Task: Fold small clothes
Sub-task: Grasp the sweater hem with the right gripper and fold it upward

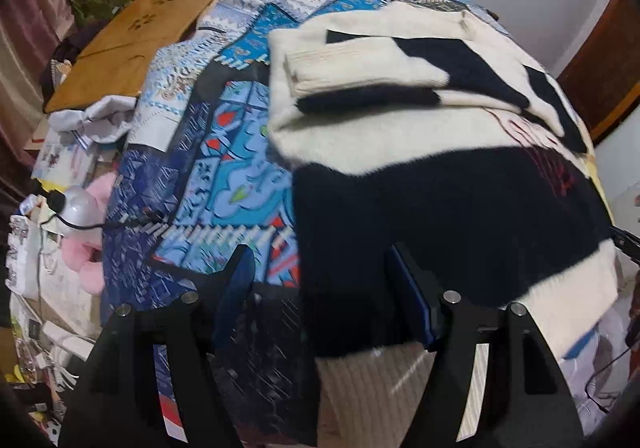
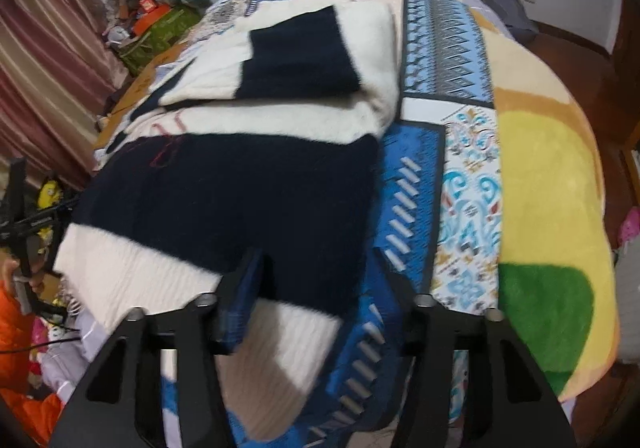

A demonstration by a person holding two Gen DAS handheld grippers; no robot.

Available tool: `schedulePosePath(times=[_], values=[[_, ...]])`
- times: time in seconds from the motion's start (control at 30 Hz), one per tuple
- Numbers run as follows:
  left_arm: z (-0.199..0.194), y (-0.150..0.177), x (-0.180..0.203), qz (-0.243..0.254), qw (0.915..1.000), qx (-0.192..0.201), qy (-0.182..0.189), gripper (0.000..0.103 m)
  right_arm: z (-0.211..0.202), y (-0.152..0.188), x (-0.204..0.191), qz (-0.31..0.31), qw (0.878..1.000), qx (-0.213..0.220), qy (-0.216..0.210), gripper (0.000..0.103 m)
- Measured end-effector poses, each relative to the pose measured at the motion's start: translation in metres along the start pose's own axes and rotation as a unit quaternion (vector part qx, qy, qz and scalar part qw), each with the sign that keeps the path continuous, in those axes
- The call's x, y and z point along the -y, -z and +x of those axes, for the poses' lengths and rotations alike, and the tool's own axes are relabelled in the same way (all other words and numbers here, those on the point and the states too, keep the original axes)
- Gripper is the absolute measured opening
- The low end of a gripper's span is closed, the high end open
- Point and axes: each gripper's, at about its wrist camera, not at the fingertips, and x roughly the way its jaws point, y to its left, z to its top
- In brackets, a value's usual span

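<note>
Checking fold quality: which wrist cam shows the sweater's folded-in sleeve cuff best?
Left wrist: the ribbed cream cuff lies in full view across the sweater. Right wrist shows the sweater and a folded navy panel, but no cuff.

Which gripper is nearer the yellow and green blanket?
Right. The right gripper sits at the sweater's near corner on the blanket side; the left gripper is at the opposite corner.
</note>
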Motion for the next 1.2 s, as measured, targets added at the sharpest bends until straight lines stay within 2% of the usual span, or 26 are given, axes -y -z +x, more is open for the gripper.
schedulePosePath(times=[0.03, 0.07, 0.1, 0.17, 0.33, 0.43, 0.5, 0.6, 0.67, 0.7, 0.8, 0.9, 1.1, 1.2], values=[[0.000, 0.001, 0.000, -0.001, 1.0000, -0.001, 0.010, 0.055, 0.001, -0.001, -0.002, -0.002, 1.000, 0.002, -0.001, 0.035], [-0.001, 0.002, 0.001, -0.003, 0.9997, -0.003, 0.025, 0.041, 0.001, -0.001, -0.004, -0.003, 1.000, 0.002, -0.002, 0.029], [-0.002, 0.001, 0.002, -0.003, 0.9992, -0.005, 0.039, 0.036, 0.001, -0.002, -0.007, -0.008, 1.000, 0.003, -0.003, 0.026], [-0.005, -0.003, 0.008, 0.005, 0.9988, -0.007, 0.048, 0.013, 0.000, -0.006, -0.013, -0.018, 1.000, 0.011, 0.003, 0.017], [-0.021, -0.025, 0.016, 0.015, 0.9985, 0.023, 0.048, 0.010, -0.006, -0.022, -0.024, -0.041, 0.998, 0.039, 0.004, 0.011], [-0.036, -0.048, 0.015, 0.005, 0.9963, 0.055, 0.066, 0.009, -0.015, -0.039, -0.029, -0.051, 0.997, 0.064, -0.001, 0.010], [-0.044, -0.068, 0.014, -0.001, 0.9947, 0.079, 0.066, 0.009, -0.020, -0.055, -0.030, -0.052, 0.995, 0.080, -0.009, 0.009], [-0.049, -0.097, 0.014, -0.005, 0.9929, 0.104, 0.057, 0.007, -0.024, -0.080, -0.032, -0.055, 0.993, 0.103, -0.006, 0.009], [-0.046, -0.118, 0.012, -0.008, 0.9919, 0.120, 0.041, 0.000, -0.021, -0.098, -0.032, -0.053, 0.992, 0.118, -0.002, 0.009], [-0.042, -0.129, 0.009, -0.013, 0.9918, 0.123, 0.032, 0.000, -0.020, -0.104, -0.032, -0.052, 0.991, 0.122, 0.000, 0.009], [-0.023, -0.149, 0.000, -0.026, 0.9924, 0.119, 0.021, 0.000, -0.006, -0.127, -0.025, -0.036, 0.991, 0.128, 0.010, 0.009], [0.010, -0.162, -0.010, -0.032, 0.9954, 0.090, 0.004, 0.000, 0.015, -0.141, -0.017, -0.023, 0.993, 0.114, 0.025, 0.009], [0.042, -0.150, -0.015, -0.018, 0.9985, 0.051, -0.005, 0.001, 0.061, -0.144, -0.011, -0.029, 0.997, 0.056, 0.047, 0.010], [0.039, -0.139, -0.015, -0.005, 0.9991, 0.042, -0.008, 0.005, 0.060, -0.139, -0.008, -0.025, 0.997, 0.054, 0.044, 0.010]])
